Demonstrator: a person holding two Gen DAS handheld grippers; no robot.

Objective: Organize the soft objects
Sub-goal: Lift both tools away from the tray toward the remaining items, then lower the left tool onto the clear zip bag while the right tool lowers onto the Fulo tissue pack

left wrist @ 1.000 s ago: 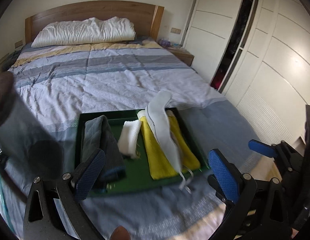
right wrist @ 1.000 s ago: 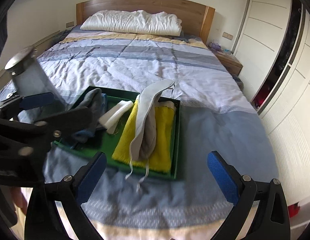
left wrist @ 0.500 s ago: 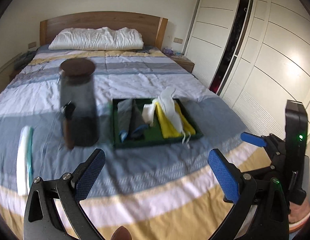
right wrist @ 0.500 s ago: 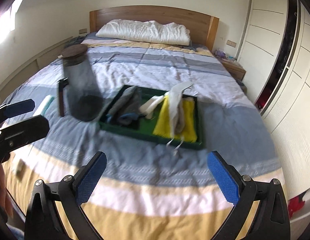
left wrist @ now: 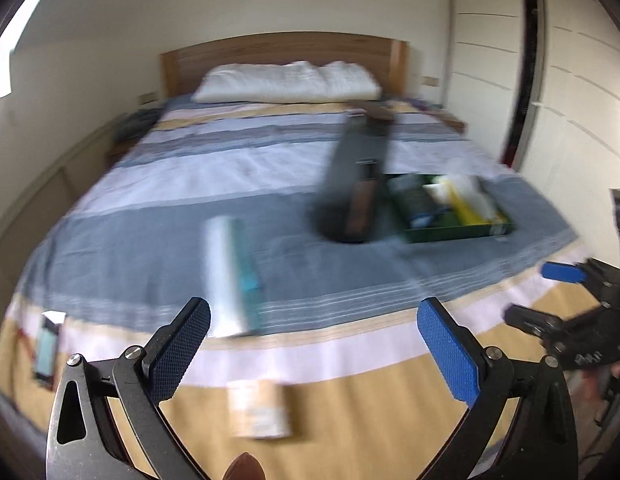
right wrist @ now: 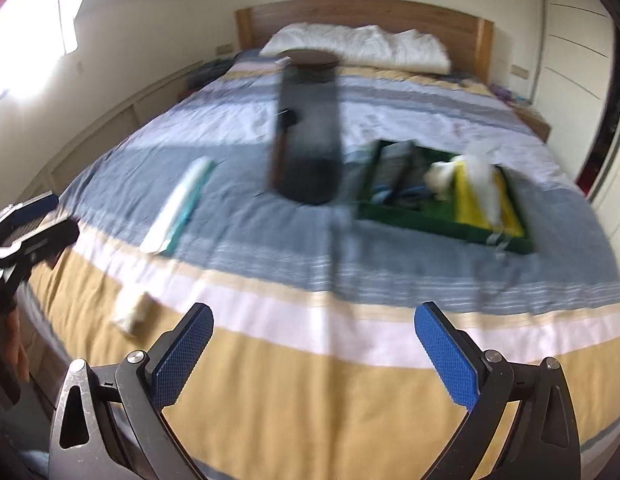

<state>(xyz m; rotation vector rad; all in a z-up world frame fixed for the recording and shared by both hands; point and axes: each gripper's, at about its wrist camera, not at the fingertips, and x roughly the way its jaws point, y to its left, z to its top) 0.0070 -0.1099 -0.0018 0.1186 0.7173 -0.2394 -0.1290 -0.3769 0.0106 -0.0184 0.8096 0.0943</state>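
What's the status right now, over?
Left gripper open, empty. Right gripper open, empty. Cloths in green tray on bed. Dark jar stands beside tray.

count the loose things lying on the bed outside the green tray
4, though blur may hide more: a tall dark jar left of the green tray, a white and teal roll further left, a small pale bundle near the foot, and a phone at the left edge.

The left hand-held gripper (left wrist: pixel 314 344) and the right hand-held gripper (right wrist: pixel 314 344) both hang empty, blue pads spread wide.
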